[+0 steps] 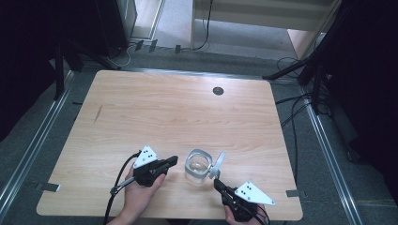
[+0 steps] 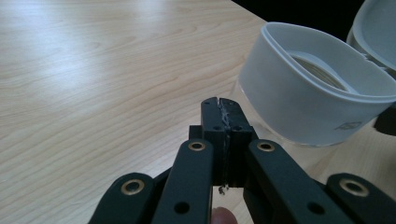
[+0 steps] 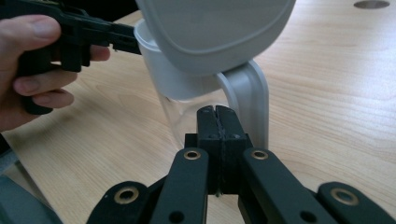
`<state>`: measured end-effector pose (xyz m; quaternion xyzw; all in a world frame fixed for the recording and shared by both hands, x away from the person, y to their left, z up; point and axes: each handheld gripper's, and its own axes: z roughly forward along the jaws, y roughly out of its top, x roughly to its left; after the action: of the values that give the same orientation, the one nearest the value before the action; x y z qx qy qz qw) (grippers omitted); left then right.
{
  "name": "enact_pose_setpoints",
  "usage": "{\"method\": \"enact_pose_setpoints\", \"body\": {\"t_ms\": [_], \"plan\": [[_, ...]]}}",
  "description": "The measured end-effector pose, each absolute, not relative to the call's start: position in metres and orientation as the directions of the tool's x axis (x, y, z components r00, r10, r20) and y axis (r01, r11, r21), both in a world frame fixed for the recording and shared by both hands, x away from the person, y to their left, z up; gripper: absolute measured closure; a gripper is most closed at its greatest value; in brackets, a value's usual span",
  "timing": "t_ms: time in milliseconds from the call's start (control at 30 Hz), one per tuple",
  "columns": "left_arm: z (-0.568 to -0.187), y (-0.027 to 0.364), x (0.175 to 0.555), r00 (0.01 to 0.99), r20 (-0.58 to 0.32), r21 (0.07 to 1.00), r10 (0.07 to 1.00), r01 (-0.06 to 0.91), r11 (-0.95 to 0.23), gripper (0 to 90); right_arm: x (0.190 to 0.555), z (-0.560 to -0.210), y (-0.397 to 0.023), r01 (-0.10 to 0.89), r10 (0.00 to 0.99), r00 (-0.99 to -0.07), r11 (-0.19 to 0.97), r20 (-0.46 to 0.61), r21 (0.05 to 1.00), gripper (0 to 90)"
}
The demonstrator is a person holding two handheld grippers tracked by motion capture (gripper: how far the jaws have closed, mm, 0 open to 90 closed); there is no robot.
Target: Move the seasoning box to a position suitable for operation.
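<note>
- Pale wood counter (image 1: 155, 108) is carrying a clear jar (image 1: 197, 169) with a grey collar near its front edge, between both hands.
- Left tongs (image 1: 172, 161) are pressing jaw to jaw, gripping nothing, tips just beside the jar's collar.
- Hinged lid (image 1: 218, 161) is standing open on the jar's right side.
- Right tongs (image 1: 218, 183) are likewise clamped together and empty, sitting just in front of the lid's hinge arm (image 3: 247, 100).
- Risk, I'd judge: a closed tip nudging the collar could be tipping or sliding the jar.
- Left gripper view is showing the collar's inner ring (image 2: 317, 70); right gripper view is showing the lid's underside instead.
</note>
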<state>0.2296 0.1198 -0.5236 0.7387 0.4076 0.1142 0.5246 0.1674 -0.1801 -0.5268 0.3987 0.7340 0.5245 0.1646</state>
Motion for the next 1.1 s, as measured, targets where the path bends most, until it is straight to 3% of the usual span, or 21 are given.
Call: {"method": "enact_pose_setpoints", "body": {"t_ms": [700,1100], "plan": [[-0.525,0.108,0.232,0.662,-0.271,0.869,0.699,0.480,-0.118,90.0,0.252,-0.526,-0.188,0.418,0.816,-0.550,0.084,0.178,0.905,90.0],[-0.520,0.103,0.266,0.625,-0.305,0.866,0.718,0.495,-0.063,89.8,0.204,-0.518,-0.165,0.438,0.851,-0.492,0.058,0.185,0.897,90.0]]}}
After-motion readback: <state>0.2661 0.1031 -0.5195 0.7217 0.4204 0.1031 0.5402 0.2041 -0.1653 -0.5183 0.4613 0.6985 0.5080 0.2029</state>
